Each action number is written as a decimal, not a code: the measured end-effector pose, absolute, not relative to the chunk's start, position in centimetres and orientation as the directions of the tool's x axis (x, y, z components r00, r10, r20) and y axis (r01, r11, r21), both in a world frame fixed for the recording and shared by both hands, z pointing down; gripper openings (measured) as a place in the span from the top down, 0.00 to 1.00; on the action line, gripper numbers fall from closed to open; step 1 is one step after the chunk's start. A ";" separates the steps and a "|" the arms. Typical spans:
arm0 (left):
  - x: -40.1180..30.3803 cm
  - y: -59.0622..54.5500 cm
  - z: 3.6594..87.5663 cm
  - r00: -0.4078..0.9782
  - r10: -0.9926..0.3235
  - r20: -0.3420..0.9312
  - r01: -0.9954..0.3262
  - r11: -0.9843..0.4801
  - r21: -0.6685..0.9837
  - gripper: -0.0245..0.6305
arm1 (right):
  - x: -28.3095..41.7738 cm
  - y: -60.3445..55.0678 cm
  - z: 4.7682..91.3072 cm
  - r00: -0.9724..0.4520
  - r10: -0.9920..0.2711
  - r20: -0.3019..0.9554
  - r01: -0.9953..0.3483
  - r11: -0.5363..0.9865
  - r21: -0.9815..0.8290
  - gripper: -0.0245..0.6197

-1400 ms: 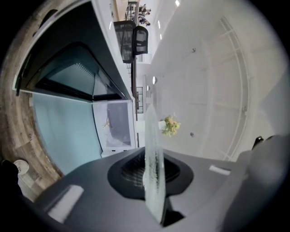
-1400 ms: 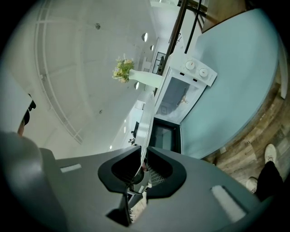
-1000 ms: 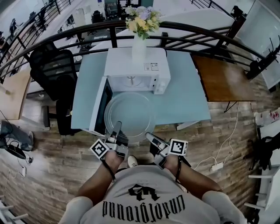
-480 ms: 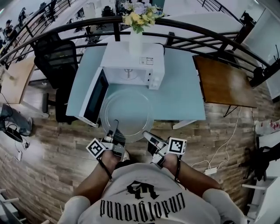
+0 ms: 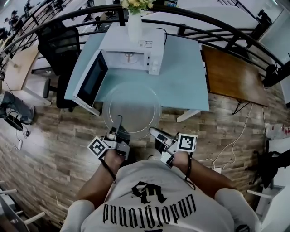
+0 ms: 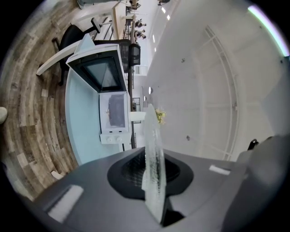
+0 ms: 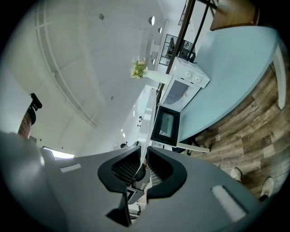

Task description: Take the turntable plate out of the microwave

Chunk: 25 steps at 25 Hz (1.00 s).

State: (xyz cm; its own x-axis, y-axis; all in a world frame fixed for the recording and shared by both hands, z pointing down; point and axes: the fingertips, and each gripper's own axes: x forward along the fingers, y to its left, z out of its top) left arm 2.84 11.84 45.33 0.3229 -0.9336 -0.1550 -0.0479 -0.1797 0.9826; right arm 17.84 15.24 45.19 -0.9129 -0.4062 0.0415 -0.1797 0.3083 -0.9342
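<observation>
We see the turntable plate [image 5: 132,106] out of the microwave [image 5: 131,52], held about level in the air over the front edge of the blue table [image 5: 181,77]. The microwave sits at 12 o'clock from it.

The L gripper [image 5: 118,122] bites the plate's rim at approx. 7 o'clock. In the left gripper view the glass stands edge-on between the jaws, which are clamped nearly together on it.

The R gripper [image 5: 153,131] meets the rim at approx. 5 o'clock. Its jaws are narrow and opening slightly. In the right gripper view the thin rim runs through the slim gap, w/ the pads right against it (as far as we can tell).

The microwave door [image 5: 90,80] hangs open toward 10 o'clock of the plate, and the oven cavity shows bare white. A white vase [image 5: 134,27] w/ flowers [image 5: 136,4] stands on the microwave's top. A brown table [image 5: 231,74] lies at 2 o'clock and a black office chair [image 5: 54,50] at 10 o'clock. Wood-plank floor [image 5: 54,136] shows under the plate's near half.
</observation>
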 end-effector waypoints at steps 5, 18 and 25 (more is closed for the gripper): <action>5.2 15.5 45.2 0.300 -0.942 -0.150 -0.060 -0.175 0.983 0.85 | 20.3 18.4 45.2 -0.929 -0.367 0.039 -0.165 0.320 -0.933 0.90; 8.1 20.9 44.1 0.269 -0.951 -0.153 -0.080 -0.181 0.980 0.85 | 23.1 23.2 44.6 -0.948 -0.316 0.025 -0.131 0.320 -0.938 0.90; 8.1 21.1 44.0 0.270 -0.951 -0.147 -0.080 -0.174 0.982 0.85 | 23.2 23.4 44.5 -0.948 -0.317 0.024 -0.128 0.312 -0.941 0.90</action>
State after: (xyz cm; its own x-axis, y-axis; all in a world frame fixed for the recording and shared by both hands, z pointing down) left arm 8.10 21.11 43.97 0.2704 -0.9515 -0.1467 -0.0798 -0.1740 0.9815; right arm 23.24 23.42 44.49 -0.9480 -0.3173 0.0239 -0.1283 0.3123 -0.9413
